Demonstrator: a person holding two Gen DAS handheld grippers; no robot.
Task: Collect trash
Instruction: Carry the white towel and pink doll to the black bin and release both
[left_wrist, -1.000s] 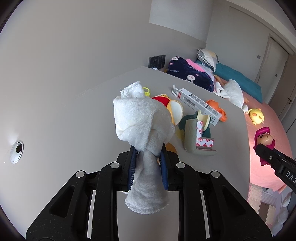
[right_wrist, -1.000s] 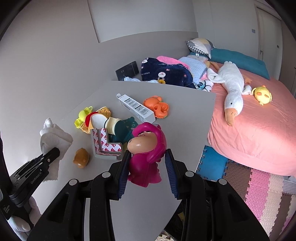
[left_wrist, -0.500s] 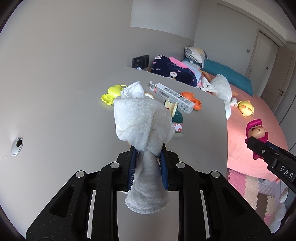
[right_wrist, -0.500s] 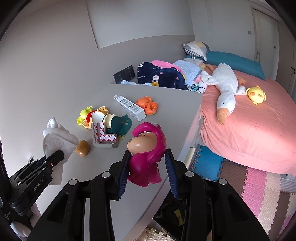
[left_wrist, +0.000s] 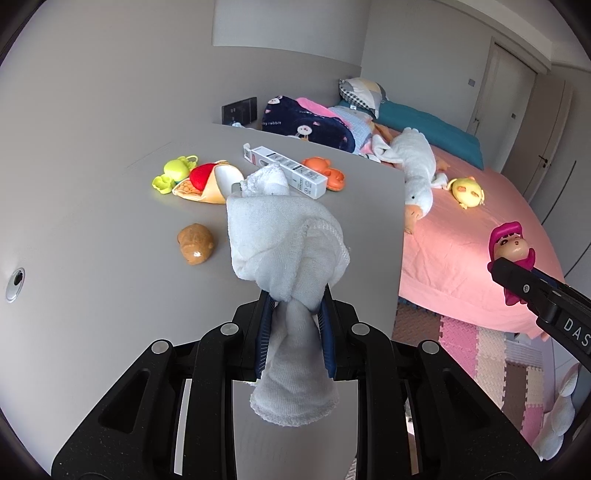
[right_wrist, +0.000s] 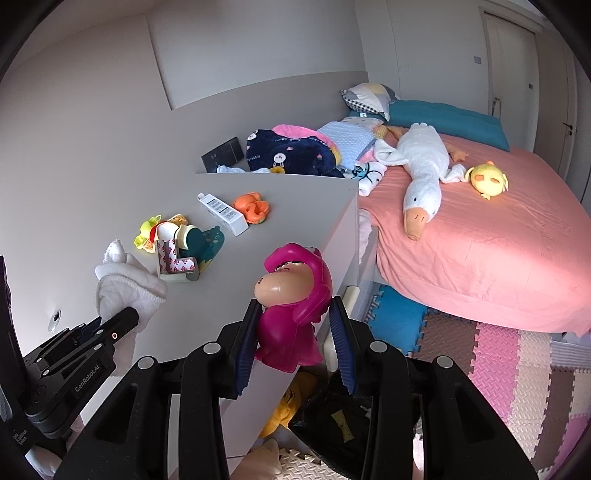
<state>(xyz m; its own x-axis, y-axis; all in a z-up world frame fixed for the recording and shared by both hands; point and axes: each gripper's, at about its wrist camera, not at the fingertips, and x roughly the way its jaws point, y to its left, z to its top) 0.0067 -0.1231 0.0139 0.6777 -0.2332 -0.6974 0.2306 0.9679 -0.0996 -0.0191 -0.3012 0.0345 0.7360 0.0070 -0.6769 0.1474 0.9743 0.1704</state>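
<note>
My left gripper (left_wrist: 294, 306) is shut on a white cloth (left_wrist: 284, 240) and holds it above the grey table (left_wrist: 92, 236). It also shows in the right wrist view (right_wrist: 122, 321) with the cloth (right_wrist: 125, 280). My right gripper (right_wrist: 293, 325) is shut on a pink toy figure (right_wrist: 295, 295), held past the table's right edge; it shows in the left wrist view (left_wrist: 511, 254) too. A black bag (right_wrist: 332, 417) lies on the floor below it.
On the table lie a white box (left_wrist: 284, 171), an orange toy (left_wrist: 325, 177), a yellow-green toy (left_wrist: 175, 173), a brown toy (left_wrist: 195, 249) and a patterned carton (right_wrist: 175, 264). A pink bed (right_wrist: 498, 236) with a goose plush (right_wrist: 421, 184) stands right.
Both grippers have drawn back and to the right from the table with their loads. The table toys look farther away, and the floor and black bag now show below the right gripper.
</note>
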